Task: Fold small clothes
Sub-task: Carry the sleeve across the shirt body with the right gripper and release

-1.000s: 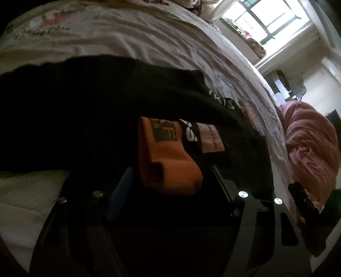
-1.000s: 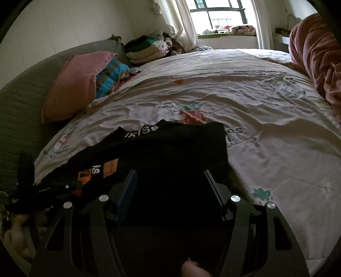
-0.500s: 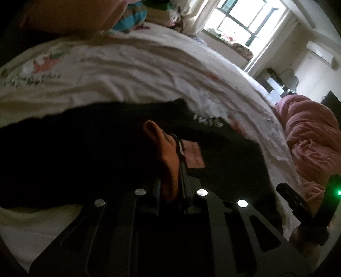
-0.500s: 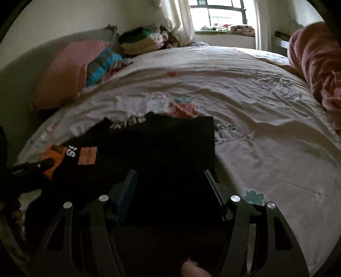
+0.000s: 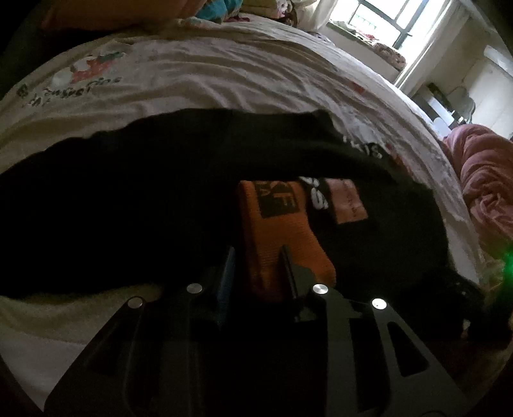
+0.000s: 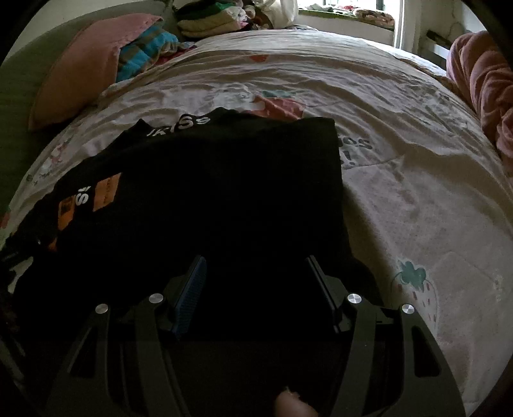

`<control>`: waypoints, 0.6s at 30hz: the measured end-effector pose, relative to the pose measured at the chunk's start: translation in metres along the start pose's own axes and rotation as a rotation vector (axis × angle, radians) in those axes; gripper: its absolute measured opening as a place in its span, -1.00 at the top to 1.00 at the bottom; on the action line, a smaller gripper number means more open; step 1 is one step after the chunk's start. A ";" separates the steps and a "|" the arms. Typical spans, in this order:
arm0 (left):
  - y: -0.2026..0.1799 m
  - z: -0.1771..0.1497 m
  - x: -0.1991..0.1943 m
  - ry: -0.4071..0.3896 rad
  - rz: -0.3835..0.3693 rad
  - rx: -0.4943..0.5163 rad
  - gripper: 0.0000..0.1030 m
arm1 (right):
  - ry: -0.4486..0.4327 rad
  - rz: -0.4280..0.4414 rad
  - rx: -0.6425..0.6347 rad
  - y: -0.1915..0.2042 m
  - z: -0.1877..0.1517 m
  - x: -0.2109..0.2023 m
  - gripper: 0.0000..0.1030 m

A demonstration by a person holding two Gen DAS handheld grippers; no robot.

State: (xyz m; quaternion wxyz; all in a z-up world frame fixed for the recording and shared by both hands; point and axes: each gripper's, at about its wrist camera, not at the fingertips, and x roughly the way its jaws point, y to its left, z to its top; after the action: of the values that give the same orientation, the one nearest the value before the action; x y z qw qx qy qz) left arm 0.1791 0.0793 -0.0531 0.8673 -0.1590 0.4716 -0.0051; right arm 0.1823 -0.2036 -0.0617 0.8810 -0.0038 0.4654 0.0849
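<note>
A black garment [image 6: 224, 199] with white lettering lies spread on the printed bedsheet [image 6: 400, 160]. At its left edge, the left gripper [image 5: 256, 256] has its jaws narrow and just been opening slightly; an orange knit cuff [image 5: 275, 231] sits between them, whether pinched I cannot tell. Further right, the right gripper [image 6: 255, 266] stands half open over the black cloth, gripping nothing.

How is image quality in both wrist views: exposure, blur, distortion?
Left wrist view: window blown out, black garment underexposed without fold detail, orange cuff readable, slight blur. Right wrist view: sharper, bedsheet evenly lit, garment again near-black. Both: strong fisheye bending, dark corners.
</note>
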 end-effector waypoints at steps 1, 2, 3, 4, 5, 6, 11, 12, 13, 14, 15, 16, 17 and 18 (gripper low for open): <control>-0.001 0.000 -0.001 -0.002 0.004 0.007 0.60 | -0.002 0.000 0.000 0.000 0.000 -0.001 -0.19; -0.001 -0.001 -0.002 -0.002 0.005 0.010 0.60 | -0.007 0.007 0.002 0.001 -0.001 -0.004 -0.19; 0.000 -0.001 -0.004 -0.002 0.004 0.009 0.59 | -0.013 0.014 0.005 0.001 -0.002 -0.007 -0.19; 0.000 -0.002 -0.007 -0.005 0.003 0.009 0.58 | -0.025 0.024 0.006 0.001 -0.002 -0.011 -0.20; 0.000 -0.002 -0.009 -0.007 0.001 0.008 0.55 | -0.040 0.033 0.006 0.001 -0.003 -0.016 -0.25; 0.001 -0.003 -0.012 -0.011 -0.002 0.007 0.51 | -0.050 0.037 0.006 0.002 -0.002 -0.020 -0.34; 0.002 -0.004 -0.029 -0.045 0.012 0.011 0.14 | -0.112 0.077 -0.003 0.010 0.002 -0.044 -0.68; 0.002 -0.005 -0.033 -0.052 0.015 0.008 0.03 | -0.123 0.088 -0.005 0.013 0.002 -0.048 -0.72; 0.003 -0.005 -0.037 -0.062 0.023 0.007 -0.01 | -0.133 0.096 -0.008 0.016 0.004 -0.052 -0.76; 0.003 -0.005 -0.040 -0.071 0.036 0.009 -0.19 | -0.141 0.102 -0.011 0.019 0.004 -0.055 -0.78; 0.004 -0.006 -0.044 -0.083 0.052 0.011 -0.35 | -0.151 0.109 -0.018 0.022 0.005 -0.059 -0.78; 0.005 -0.006 -0.047 -0.090 0.055 0.008 -0.39 | -0.157 0.113 -0.022 0.025 0.005 -0.062 -0.79; 0.008 -0.006 -0.052 -0.098 0.045 0.000 -0.44 | -0.167 0.121 -0.029 0.029 0.006 -0.065 -0.79; 0.010 -0.006 -0.056 -0.106 0.039 -0.008 -0.52 | -0.173 0.126 -0.034 0.033 0.006 -0.068 -0.86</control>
State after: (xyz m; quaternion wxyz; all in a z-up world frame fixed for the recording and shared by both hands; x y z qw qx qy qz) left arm 0.1419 0.0963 -0.0134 0.8903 -0.1534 0.4282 0.0224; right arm 0.1450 -0.1805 -0.0003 0.9106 0.0181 0.3854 0.1482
